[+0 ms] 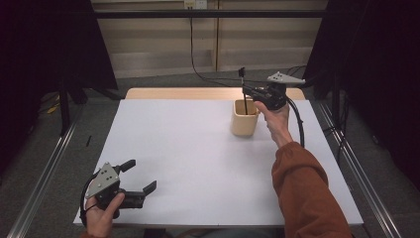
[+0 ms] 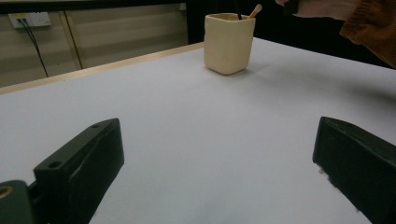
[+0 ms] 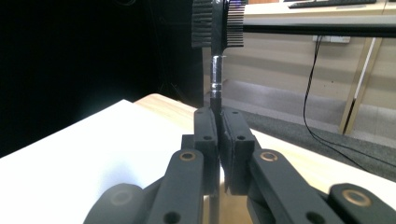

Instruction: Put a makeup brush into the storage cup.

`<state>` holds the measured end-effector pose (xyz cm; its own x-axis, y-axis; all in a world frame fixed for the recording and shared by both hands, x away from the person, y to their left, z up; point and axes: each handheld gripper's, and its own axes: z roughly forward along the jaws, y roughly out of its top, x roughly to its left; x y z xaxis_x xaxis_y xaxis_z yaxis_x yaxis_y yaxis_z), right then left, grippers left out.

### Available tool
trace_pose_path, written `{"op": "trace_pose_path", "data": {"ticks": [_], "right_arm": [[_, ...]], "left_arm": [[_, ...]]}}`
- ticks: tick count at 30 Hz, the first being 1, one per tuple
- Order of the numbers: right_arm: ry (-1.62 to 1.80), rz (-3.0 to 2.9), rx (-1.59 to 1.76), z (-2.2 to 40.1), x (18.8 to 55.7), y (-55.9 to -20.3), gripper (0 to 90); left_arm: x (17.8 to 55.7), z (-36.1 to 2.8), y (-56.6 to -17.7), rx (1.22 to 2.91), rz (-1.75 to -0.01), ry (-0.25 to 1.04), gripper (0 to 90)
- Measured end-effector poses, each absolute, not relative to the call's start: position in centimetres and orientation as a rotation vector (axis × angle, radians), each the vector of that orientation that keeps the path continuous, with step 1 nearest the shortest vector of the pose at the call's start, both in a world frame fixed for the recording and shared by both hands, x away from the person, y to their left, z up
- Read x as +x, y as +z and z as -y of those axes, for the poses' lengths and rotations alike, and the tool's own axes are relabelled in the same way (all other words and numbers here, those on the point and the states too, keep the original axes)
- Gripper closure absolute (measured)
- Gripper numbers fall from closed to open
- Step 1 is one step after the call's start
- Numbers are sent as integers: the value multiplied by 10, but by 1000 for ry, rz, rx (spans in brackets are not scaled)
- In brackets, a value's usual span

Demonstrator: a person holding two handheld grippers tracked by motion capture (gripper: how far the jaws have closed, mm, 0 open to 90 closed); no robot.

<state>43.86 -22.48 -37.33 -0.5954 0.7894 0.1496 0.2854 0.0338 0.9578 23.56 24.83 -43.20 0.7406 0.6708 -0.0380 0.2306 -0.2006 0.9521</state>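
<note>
A black brush [image 3: 217,56] is clamped upright in the right claw [image 1: 246,91] above the cream cup [image 1: 244,120]. The left claw [image 1: 140,177] is held wide open and empty over the surface [image 1: 188,163].

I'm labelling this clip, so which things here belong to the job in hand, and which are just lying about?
In the job:
- right tongs, shut on the black brush
- black brush, upright, lower end in the cream cup
- cream cup, on the white table

Just about:
- left tongs, open, holding nothing
- wooden stick in the cup
- wall cable
</note>
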Motion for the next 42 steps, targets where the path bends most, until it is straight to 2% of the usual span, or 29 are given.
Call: {"op": "trace_pose_path", "data": {"ticks": [14,42], "right_arm": [[1556,-1919,1114,229,436,-388,857],[1534,-1946,1131,236,427,-396,844]], "left_arm": [[235,-248,-431,1768,-702,469,19],[236,-248,-431,1771,-701,474,19]]}}
